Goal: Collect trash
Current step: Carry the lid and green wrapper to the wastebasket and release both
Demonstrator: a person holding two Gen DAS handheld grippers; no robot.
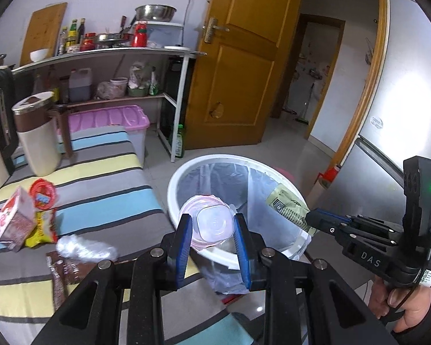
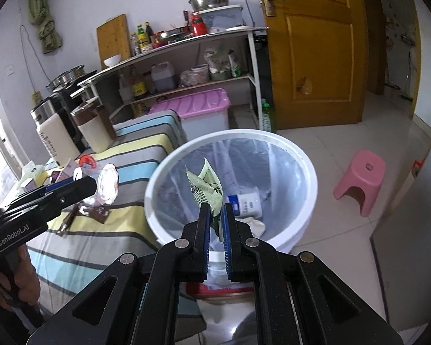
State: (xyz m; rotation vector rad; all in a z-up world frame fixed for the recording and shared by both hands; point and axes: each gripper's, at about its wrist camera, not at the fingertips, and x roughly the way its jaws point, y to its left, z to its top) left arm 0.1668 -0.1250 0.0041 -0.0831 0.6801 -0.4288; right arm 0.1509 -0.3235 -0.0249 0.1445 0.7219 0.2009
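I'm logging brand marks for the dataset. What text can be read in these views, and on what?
"DAS": on the right gripper body.
"GenRobot.AI": on the left gripper body.
Green wrapper, white tub in the bin, carton, fridge sticker, bottles: print too small or blurred to read.

Clear glossy plastic cup [image 1: 209,224], striped cloth cover [image 1: 109,198]

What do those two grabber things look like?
Both are black plastic frames with silver round bolts and two flat fingers lined in blue. The left tool carries white "GenRobot.AI" lettering on its side. The right tool shows "DAS" lettering, a small green light, a white sticker and a thin black cable by the handle. A bare hand with a dark sleeve grips that handle.
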